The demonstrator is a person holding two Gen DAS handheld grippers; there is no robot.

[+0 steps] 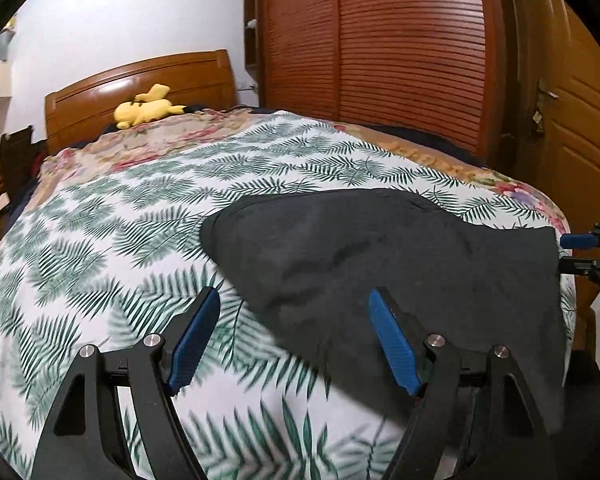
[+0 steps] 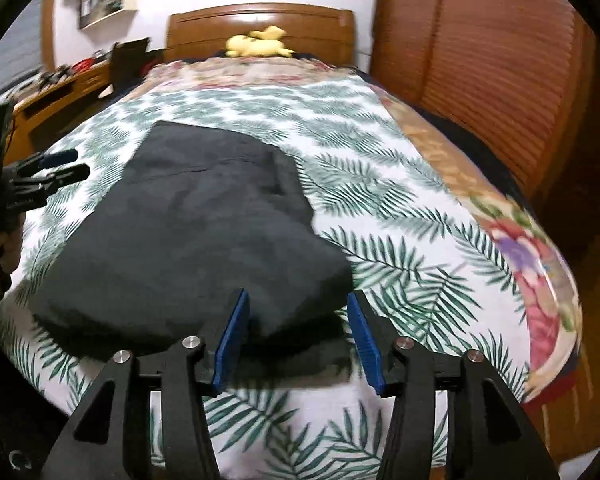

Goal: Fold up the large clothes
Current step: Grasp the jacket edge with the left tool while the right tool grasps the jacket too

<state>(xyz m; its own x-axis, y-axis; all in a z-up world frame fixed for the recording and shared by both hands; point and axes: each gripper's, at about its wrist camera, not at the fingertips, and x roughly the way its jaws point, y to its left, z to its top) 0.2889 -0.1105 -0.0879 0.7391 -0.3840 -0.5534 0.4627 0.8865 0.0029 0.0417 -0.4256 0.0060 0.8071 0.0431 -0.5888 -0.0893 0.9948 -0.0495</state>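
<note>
Both grippers are released: right gripper (image 2: 298,340) straddles the near edge of the dark garment (image 2: 204,232) (long axis toward the headboard), left gripper (image 1: 294,336) beside it.

One dark garment (image 2: 204,216) lies on one bed (image 2: 400,208), one yellow plush toy (image 2: 258,46) by the headboard, and two tools: left (image 1: 294,304), right (image 2: 298,306).
</note>
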